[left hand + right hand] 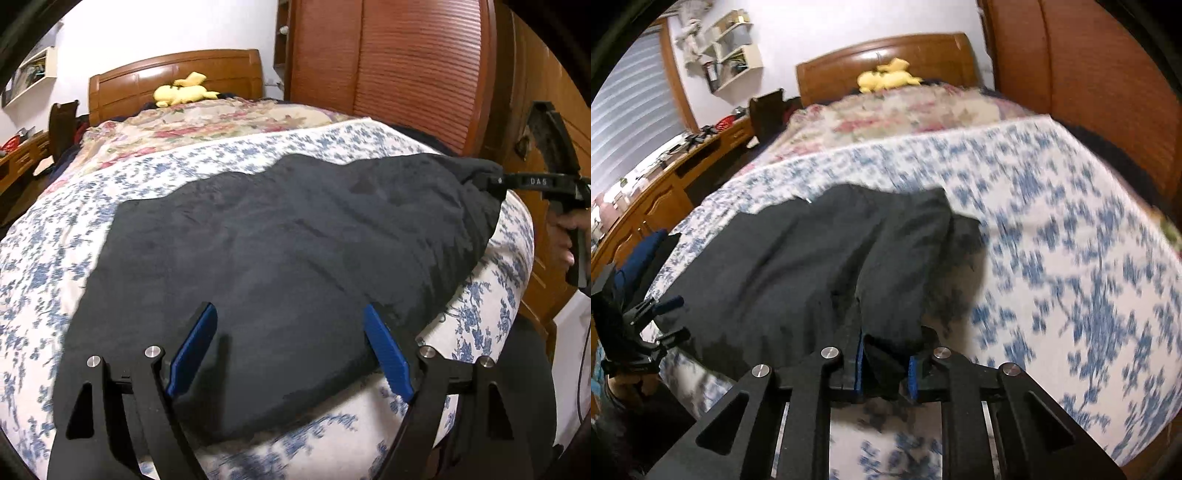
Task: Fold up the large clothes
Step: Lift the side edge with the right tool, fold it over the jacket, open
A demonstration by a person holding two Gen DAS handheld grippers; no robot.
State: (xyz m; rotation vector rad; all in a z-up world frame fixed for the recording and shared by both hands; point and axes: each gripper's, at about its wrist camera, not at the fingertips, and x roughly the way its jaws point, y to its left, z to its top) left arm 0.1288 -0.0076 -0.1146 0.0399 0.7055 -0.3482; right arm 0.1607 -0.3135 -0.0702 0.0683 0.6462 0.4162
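Observation:
A large black garment (280,266) lies spread on the bed's blue-flowered sheet (66,236). My left gripper (291,347) is open, its blue pads (194,349) hovering over the garment's near edge, holding nothing. My right gripper (495,184) shows at the right of the left wrist view, shut on the garment's far right corner and lifting it. In the right wrist view my right gripper (886,369) is shut on a bunched fold of the black garment (798,266), and my left gripper (661,321) is at the far left.
A floral quilt (207,122) and a yellow plush toy (183,92) lie near the wooden headboard (173,74). A wooden wardrobe (406,74) stands right of the bed. A cluttered desk (657,173) and wall shelves (731,51) are on the left.

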